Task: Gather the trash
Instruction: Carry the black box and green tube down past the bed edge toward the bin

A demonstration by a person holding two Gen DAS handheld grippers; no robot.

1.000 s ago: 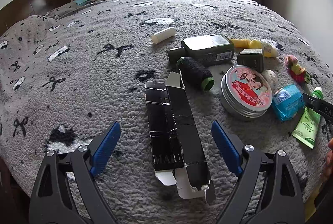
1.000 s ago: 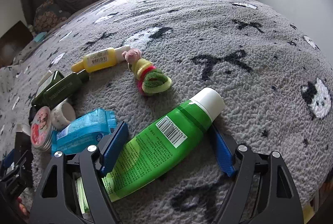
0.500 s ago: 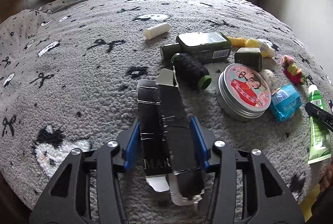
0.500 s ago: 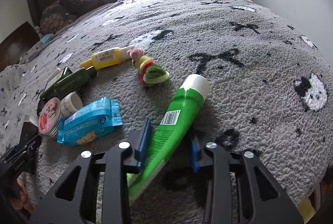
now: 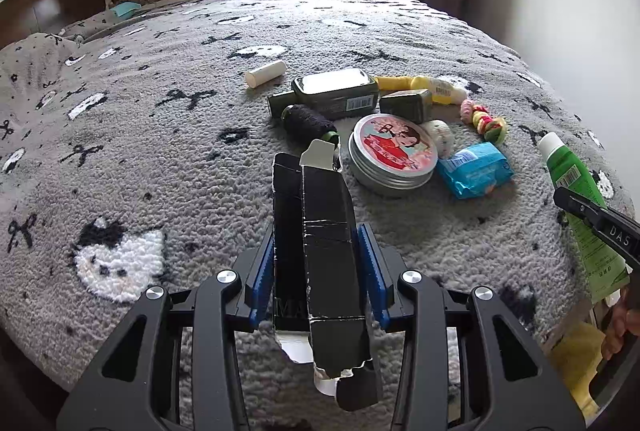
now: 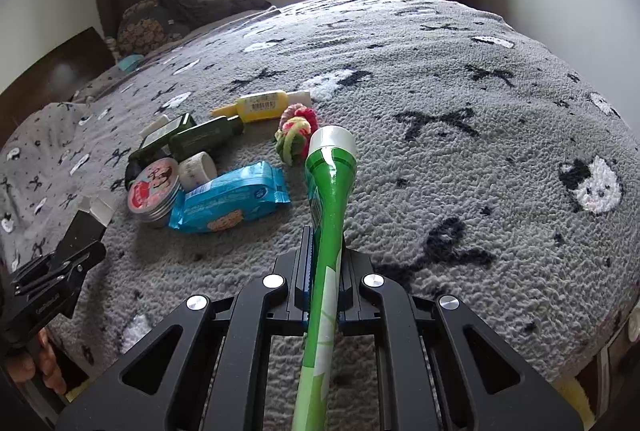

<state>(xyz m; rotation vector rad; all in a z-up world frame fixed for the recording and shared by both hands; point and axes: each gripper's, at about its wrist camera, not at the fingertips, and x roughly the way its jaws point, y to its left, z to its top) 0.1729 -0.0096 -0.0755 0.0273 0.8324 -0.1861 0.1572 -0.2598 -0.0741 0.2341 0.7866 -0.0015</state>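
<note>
My left gripper (image 5: 316, 271) is closing on the flattened black box (image 5: 316, 251), blue pads pressed to both its long sides, its torn near end hanging below the fingers and its lettering mostly cut off by a fold. My right gripper (image 6: 323, 271) is clamped tight on the green tube (image 6: 326, 231), whose white cap points away over the grey blanket (image 6: 480, 151) while its flat tail runs out of the frame's bottom. The round tin (image 5: 392, 151), blue packet (image 5: 474, 171) and dark green bottles (image 5: 332, 93) lie clustered on the blanket, their labels too small to read.
</note>
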